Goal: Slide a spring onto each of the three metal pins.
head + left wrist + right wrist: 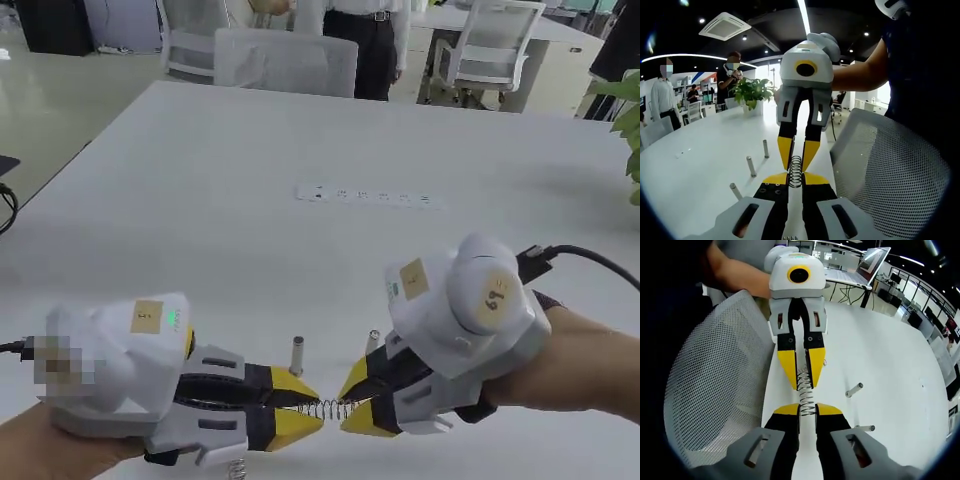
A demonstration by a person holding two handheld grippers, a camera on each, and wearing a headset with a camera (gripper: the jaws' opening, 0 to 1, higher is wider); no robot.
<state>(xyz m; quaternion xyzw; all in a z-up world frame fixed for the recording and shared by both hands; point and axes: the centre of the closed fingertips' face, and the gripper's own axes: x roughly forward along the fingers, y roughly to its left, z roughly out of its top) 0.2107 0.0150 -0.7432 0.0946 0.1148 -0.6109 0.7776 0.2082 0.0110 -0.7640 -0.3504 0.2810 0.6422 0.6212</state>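
Observation:
A small steel spring [335, 408] hangs level just above the white table [300, 150], near its front edge. My left gripper [312, 410] is shut on the spring's left end and my right gripper [352, 408] is shut on its right end. From the left gripper view the spring [796, 170] runs from my own jaws to the right gripper [796, 159] opposite. From the right gripper view the spring [805, 392] leads to the left gripper [803, 381]. Two upright metal pins [297, 355] [372, 343] stand just behind the jaws. Three pins [766, 148] [751, 166] [735, 191] line up beside the grippers.
A second spring [237, 468] lies at the table's front edge under the left gripper. A socket strip [365, 196] is set into the table's middle. Chairs [285, 60] and a standing person [365, 40] are beyond the far edge, a plant [628, 120] at right.

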